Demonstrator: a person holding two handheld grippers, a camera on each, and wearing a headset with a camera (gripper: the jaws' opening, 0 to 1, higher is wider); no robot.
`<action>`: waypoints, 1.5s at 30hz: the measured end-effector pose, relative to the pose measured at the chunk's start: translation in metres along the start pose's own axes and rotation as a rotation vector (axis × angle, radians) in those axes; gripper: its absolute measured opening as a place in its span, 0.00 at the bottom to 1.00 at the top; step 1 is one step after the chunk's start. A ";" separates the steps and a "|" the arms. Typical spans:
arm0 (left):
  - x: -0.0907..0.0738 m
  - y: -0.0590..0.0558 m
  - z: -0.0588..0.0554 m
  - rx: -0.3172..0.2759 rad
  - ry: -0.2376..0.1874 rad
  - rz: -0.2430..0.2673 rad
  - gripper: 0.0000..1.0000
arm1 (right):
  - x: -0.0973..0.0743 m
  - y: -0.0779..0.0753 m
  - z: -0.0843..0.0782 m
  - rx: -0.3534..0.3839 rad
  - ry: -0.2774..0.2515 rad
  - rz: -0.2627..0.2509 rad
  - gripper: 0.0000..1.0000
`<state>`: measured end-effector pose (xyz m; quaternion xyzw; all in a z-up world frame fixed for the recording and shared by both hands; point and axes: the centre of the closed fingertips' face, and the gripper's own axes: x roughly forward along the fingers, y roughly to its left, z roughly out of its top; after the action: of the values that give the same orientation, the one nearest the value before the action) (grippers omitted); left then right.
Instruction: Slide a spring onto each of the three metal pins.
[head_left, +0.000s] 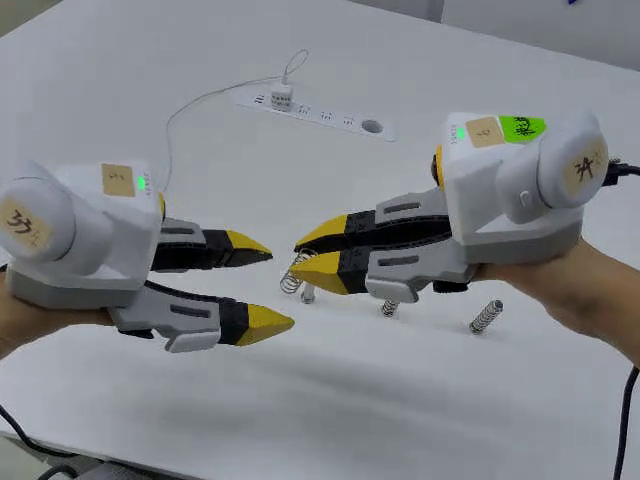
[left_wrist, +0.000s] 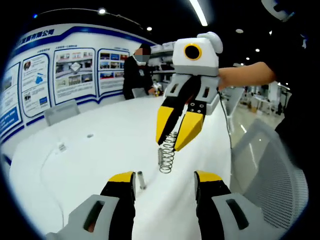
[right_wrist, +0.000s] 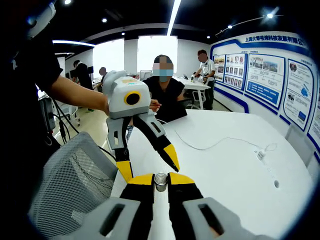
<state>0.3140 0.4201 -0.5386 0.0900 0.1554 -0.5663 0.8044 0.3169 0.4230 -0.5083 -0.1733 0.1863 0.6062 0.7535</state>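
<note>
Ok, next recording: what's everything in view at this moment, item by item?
table: one, white, under everything.
held spring: one, silver, between the right tool's tips.
other springs: two, silver, on the table, one under the right tool, one beside it.
pin: one in plain sight, silver, upright below the held spring.
power strip: one, white, far side of the table, white plug and cable in it.
chair: one, grey mesh, beside the table.
posters: several, blue and white, on the wall.
people: several, mostly dark clothes, background.
left tool: one, yellow-tipped, open, empty.
right tool: one, yellow-tipped, shut on the held spring.
</note>
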 end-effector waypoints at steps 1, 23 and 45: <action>-0.003 0.003 0.000 -0.007 -0.003 0.011 0.50 | -0.001 -0.004 -0.001 0.002 0.001 -0.010 0.10; -0.019 0.025 -0.012 -0.085 0.006 0.110 0.83 | -0.002 -0.067 -0.040 0.068 0.101 -0.192 0.10; -0.023 0.042 -0.019 -0.126 0.011 0.175 1.00 | 0.031 -0.075 -0.078 0.148 0.191 -0.165 0.11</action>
<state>0.3434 0.4604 -0.5493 0.0556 0.1868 -0.4824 0.8540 0.3908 0.3953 -0.5889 -0.1886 0.2866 0.5076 0.7903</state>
